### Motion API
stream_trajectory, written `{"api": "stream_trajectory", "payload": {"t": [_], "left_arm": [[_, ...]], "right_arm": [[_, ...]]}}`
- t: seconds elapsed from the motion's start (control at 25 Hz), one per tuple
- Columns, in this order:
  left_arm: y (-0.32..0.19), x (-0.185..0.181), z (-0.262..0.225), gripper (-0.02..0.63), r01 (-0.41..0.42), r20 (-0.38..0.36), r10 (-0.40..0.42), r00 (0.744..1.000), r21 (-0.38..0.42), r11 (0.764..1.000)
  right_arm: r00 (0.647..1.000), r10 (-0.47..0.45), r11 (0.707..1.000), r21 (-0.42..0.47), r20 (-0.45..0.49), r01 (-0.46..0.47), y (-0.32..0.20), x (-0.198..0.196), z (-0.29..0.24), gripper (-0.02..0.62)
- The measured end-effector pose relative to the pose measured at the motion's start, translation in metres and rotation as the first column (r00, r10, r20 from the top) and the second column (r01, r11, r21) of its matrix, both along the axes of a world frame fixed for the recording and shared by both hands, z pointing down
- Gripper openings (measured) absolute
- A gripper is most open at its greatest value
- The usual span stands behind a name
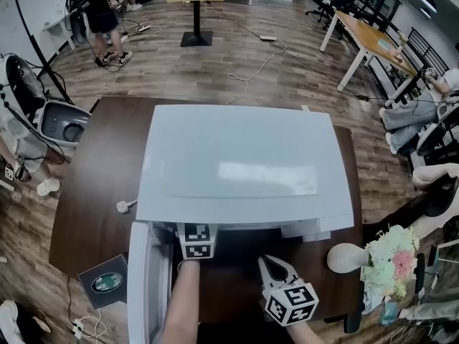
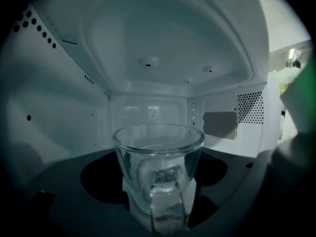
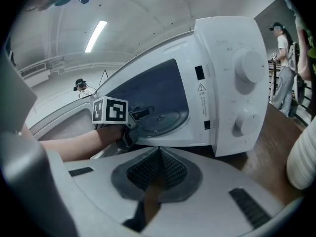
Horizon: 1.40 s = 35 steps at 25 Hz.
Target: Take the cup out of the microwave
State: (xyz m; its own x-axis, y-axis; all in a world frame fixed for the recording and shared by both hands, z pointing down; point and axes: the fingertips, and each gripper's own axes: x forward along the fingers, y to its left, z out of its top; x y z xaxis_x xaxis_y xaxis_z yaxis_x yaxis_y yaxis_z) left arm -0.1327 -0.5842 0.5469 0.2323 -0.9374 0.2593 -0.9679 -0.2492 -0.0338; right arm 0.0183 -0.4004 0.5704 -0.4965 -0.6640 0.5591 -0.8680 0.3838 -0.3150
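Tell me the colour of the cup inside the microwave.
Colourless, see-through glass: the cup shows best in the left gripper view.

Microwave on the table, door swung open at the frame's lower left.
The microwave (image 1: 244, 163) sits mid-frame on the table (image 1: 93, 192), with its door (image 1: 147, 285) at the lower left. The cup (image 2: 158, 167) stands inside, just before the left gripper (image 3: 140, 115) at the cavity mouth. The right gripper (image 1: 276, 269) is outside, lower right, with flowers (image 1: 391, 260) farther right.

White microwave (image 1: 244, 163), clear glass cup (image 2: 158, 157), dark brown table (image 1: 100, 192), wood-grain floor (image 1: 251, 70).
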Motion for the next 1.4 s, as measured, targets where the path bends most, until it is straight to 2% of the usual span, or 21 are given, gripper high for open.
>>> {"api": "stream_trajectory", "payload": {"t": [0.4,0.64,0.96,1.4], "left_arm": [[0.008,0.002,0.001,0.382,-0.011,0.0,0.011,1.0,-0.011,1.0],[0.021,0.011,-0.008,0.382,-0.021,-0.038,0.021,0.999,0.005,1.0],[0.047,0.019,-0.023,0.382,-0.035,-0.047,0.036,0.998,0.023,0.999],[0.091,0.026,-0.03,0.382,-0.051,-0.07,0.051,0.996,0.01,0.999]], "right_arm": [[1.0,0.006,1.0,0.018,-0.009,-0.006,0.002,0.005,-0.006,-0.006],[1.0,0.026,0.999,0.037,-0.01,-0.026,0.005,0.012,-0.012,-0.006],[0.999,0.041,0.997,0.07,-0.002,-0.041,0.02,0.013,-0.023,-0.006],[0.997,0.078,0.993,0.092,0.001,-0.078,0.046,0.017,-0.033,-0.006]]}}
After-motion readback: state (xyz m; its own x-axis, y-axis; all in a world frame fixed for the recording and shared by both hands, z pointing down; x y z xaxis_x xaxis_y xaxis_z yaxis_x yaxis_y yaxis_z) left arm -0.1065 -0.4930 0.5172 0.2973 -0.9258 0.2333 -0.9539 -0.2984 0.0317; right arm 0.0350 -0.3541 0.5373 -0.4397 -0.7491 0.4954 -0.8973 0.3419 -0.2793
